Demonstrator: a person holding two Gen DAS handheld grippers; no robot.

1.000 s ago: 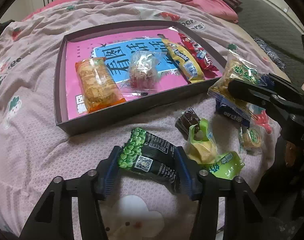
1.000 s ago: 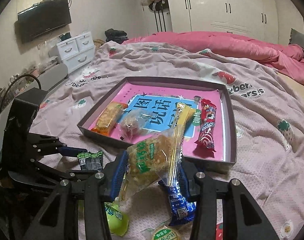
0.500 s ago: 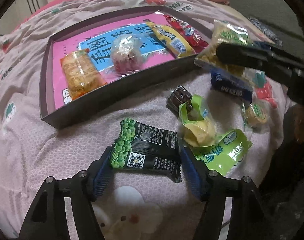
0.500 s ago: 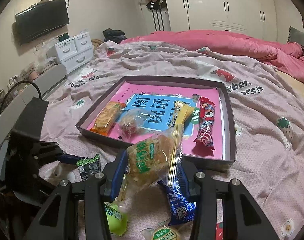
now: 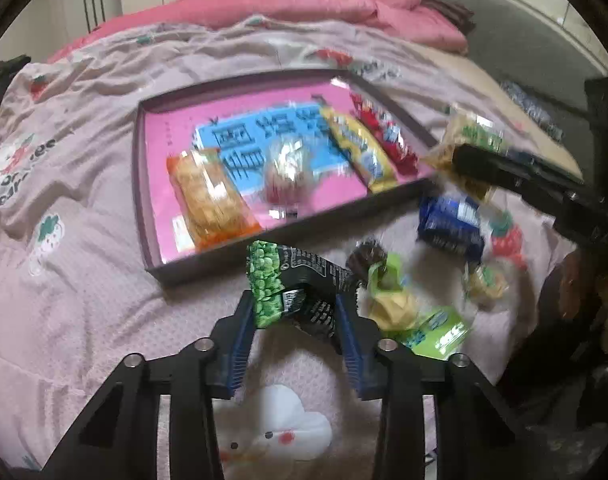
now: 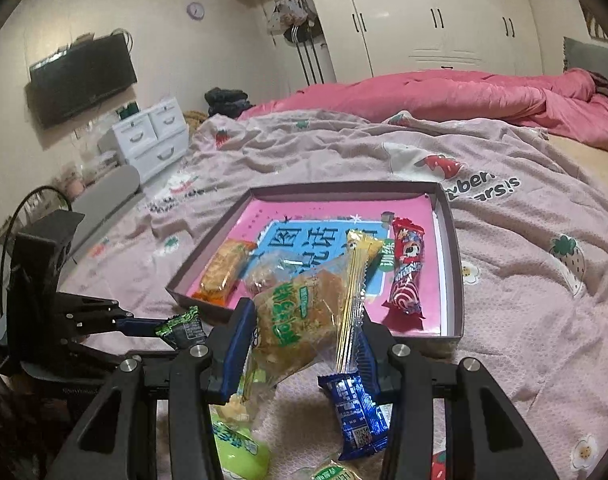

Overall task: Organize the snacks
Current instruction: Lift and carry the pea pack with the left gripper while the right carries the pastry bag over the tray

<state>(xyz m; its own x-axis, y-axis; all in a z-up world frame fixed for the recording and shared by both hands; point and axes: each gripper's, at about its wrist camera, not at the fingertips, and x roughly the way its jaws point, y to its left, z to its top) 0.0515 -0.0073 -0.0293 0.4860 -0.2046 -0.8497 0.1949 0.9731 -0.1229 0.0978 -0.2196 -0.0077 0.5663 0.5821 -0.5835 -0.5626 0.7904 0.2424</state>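
My left gripper (image 5: 295, 312) is shut on a black and green pea snack packet (image 5: 291, 288) and holds it above the bedspread, just in front of the tray. My right gripper (image 6: 304, 336) is shut on a clear packet of yellow crackers with a green label (image 6: 299, 316), lifted near the tray's front edge. The shallow brown tray with a pink floor (image 5: 159, 184) holds an orange cracker packet (image 5: 207, 196), a clear wrapped sweet (image 5: 287, 168), a yellow bar (image 5: 360, 152) and a red bar (image 5: 388, 136). The tray (image 6: 450, 280) also shows in the right wrist view.
Loose snacks lie on the pink bedspread to the tray's right: a blue packet (image 5: 448, 224), a dark brown sweet (image 5: 368, 256), a green and yellow pouch (image 5: 396, 304) and a small round packet (image 5: 484, 284). A pink quilt (image 6: 444, 96) lies behind.
My left gripper closed on the pea packet and lifted it off the bedspread toward the tray. My right gripper kept hold of the cracker packet and rose slightly.
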